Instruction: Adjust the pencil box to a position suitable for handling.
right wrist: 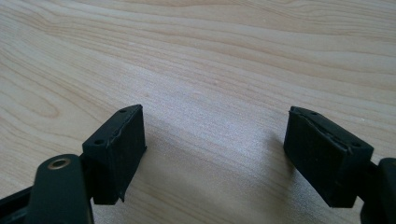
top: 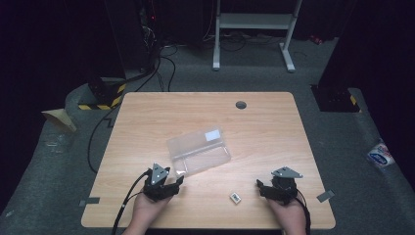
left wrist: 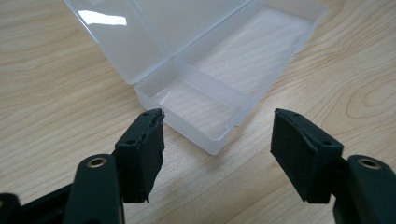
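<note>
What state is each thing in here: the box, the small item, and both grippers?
Box: lid open, compartments empty.
Small item: lying loose on the table, apart from the box.
Left gripper: jaws open, holding nothing.
Right gripper: jaws open, holding nothing.

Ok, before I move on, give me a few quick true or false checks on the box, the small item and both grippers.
1. The clear plastic box lies with its lid open. True.
2. The left gripper is shut on the box's wall. False: its jaws stand open just short of the box's near corner.
3. The small white rectangular item sits inside the box. False: it lies on the wooden table, between the two grippers.
4. The right gripper is open over bare wood. True.
5. The box has a divider making a smaller compartment. True.
</note>
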Motion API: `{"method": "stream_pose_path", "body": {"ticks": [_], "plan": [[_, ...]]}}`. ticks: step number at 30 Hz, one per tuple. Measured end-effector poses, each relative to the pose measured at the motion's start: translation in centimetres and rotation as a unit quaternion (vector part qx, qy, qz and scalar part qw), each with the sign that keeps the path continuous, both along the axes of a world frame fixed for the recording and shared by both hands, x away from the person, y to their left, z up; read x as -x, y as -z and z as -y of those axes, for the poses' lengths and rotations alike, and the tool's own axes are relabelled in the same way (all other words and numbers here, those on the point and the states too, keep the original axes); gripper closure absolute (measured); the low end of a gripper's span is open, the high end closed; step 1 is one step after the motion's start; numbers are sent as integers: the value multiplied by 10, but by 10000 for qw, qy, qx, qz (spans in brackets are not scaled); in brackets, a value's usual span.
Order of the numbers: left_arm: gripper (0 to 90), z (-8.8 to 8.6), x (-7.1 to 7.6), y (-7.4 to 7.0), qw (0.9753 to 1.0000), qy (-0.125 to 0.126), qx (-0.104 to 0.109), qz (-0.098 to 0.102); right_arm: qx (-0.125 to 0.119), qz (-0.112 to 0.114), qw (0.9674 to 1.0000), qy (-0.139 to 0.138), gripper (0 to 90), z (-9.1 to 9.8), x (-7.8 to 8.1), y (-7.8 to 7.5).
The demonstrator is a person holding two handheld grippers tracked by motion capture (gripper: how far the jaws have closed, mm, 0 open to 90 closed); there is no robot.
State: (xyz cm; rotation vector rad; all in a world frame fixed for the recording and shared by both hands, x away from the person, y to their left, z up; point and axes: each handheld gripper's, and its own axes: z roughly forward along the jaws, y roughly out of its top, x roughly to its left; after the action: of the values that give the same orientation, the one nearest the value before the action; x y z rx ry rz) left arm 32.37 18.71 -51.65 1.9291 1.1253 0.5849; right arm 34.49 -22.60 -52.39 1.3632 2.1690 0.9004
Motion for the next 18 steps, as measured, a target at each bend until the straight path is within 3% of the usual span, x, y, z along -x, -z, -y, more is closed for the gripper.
{"method": "stream_pose_path", "body": {"ticks": [3, 7, 11, 12, 18], "plan": [[336, 2, -3, 3, 9998, 4, -24, -173, -3, -2, 10000, -2, 204, 0, 0, 0], [430, 6, -7, 7, 9990, -16, -177, -401, -3, -3, 10000, -2, 205, 0, 0, 0], [522, 9, -9, 8, 9987, -83, -240, -435, -2, -2, 10000, -5, 206, 0, 0, 0], [545, 7, -12, 8, 9982, -143, -243, -522, -2, -1, 10000, -5, 206, 0, 0, 0], [604, 5, -17, 8, 9980, -271, -228, -528, -2, 0, 10000, -6, 206, 0, 0, 0]]}}
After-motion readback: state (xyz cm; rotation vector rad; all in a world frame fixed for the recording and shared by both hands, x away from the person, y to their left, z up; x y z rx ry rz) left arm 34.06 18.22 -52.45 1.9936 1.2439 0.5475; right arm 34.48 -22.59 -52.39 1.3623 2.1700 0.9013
